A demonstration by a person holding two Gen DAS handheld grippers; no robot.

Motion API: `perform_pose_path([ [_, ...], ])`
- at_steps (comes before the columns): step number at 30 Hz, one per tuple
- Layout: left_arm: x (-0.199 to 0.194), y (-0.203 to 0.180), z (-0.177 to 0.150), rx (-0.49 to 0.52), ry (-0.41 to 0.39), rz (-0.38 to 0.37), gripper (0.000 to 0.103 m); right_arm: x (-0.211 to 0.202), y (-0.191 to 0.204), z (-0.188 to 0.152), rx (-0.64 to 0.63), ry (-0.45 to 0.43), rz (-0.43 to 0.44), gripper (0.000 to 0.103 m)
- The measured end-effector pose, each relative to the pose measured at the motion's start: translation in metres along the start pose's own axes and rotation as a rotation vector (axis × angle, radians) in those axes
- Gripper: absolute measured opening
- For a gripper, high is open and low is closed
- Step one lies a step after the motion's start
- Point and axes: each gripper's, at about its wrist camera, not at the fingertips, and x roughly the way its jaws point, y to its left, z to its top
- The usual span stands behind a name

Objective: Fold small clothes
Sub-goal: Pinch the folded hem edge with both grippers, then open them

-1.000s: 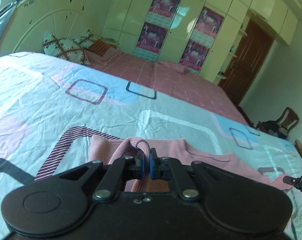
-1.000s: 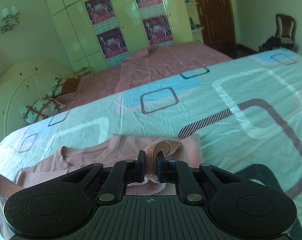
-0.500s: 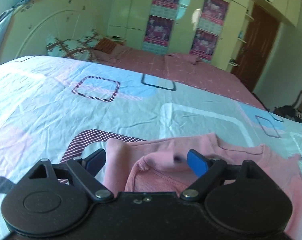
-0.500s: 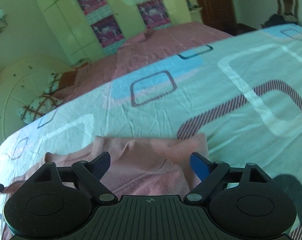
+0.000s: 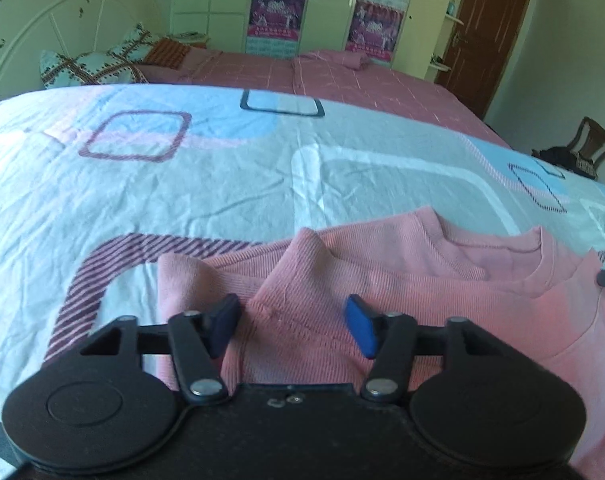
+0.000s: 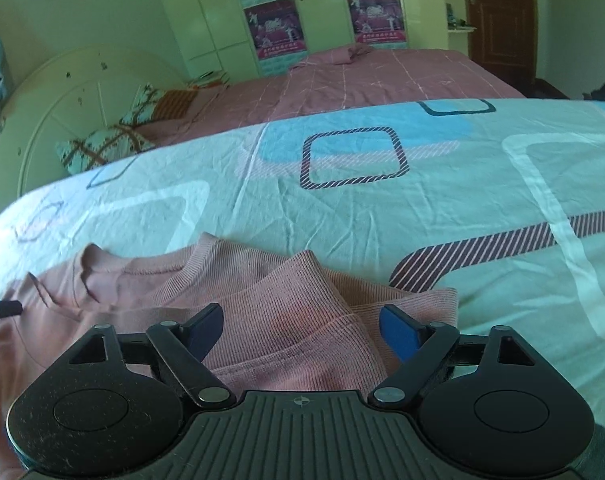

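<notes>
The pink ribbed sweater point(image 5: 422, 292) lies flat on the patterned bedsheet point(image 5: 182, 200), at the near side of the bed, with its round neckline point(image 5: 498, 256) turned to the far side. Both sleeves are folded in over the body: in the left wrist view one sleeve end makes a small peak near the neckline, and in the right wrist view the other sleeve point(image 6: 294, 304) lies slanted across the chest. The left gripper point(image 5: 292, 326) hangs just over the folded sleeve with its jaws apart; they have just been closing a little, but the blue pads point(image 5: 360, 330) do not press the cloth, so the sweater is released. The right gripper point(image 6: 302, 332) is over the other sleeve in the same way, jaws apart, also just closing a little, and nothing is gripped. The sheet is pale with blue, pink and striped squares. Farther away is a pink checked bedcover point(image 5: 322, 76), a patterned pillow point(image 5: 90, 66) at the white headboard point(image 5: 62, 20), a pale green wardrobe with posters point(image 5: 278, 8), and a brown door point(image 5: 490, 32) at far right.
</notes>
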Motion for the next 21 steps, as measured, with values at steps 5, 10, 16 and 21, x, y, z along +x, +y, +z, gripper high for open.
perform_pose_path([
  [5, -0.004, -0.001, -0.001, 0.022, -0.002, -0.034, 0.019, 0.017, 0.001, -0.003, -0.071, 0.039, -0.002, 0.056],
  [10, -0.018, -0.009, -0.003, 0.039, -0.075, -0.038, 0.012, 0.012, 0.009, 0.001, -0.133, 0.038, 0.012, 0.010],
  [16, -0.046, -0.009, 0.012, -0.029, -0.271, 0.006, 0.012, -0.033, -0.008, 0.017, 0.003, -0.173, -0.037, 0.008],
  [21, -0.012, -0.015, 0.004, -0.015, -0.185, 0.097, 0.012, -0.012, -0.014, 0.013, 0.040, -0.143, -0.117, 0.008],
])
